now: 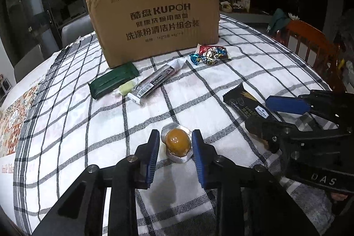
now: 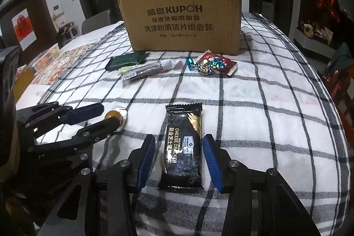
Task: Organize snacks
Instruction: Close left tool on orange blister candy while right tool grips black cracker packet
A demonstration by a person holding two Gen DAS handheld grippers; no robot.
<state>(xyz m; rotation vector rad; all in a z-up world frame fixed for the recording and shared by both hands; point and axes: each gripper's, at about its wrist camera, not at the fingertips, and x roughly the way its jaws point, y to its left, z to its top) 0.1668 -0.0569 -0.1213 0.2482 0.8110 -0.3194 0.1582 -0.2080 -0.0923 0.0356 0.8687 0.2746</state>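
An orange egg-shaped snack in a silver foil tray (image 1: 177,142) lies on the checked tablecloth (image 1: 88,125). It sits between the blue pads of my left gripper (image 1: 176,132), which is open, with only a sliver of space on each side. In the right wrist view the left gripper (image 2: 109,113) reaches in from the left around the egg snack (image 2: 115,117). A black cheese cracker pack (image 2: 183,147) lies lengthwise between the fingers of my right gripper (image 2: 178,136), which is open, with a visible gap on its left side. The right gripper (image 1: 257,112) stands over the cracker pack (image 1: 241,97).
A brown cardboard box (image 1: 154,21) stands at the back of the table. In front of it lie a green pack (image 1: 112,81), a pale yellow sweet (image 1: 127,89), a long dark bar (image 1: 152,81) and a pile of foil-wrapped candies (image 1: 210,54). An orange chair (image 1: 309,43) stands at the right.
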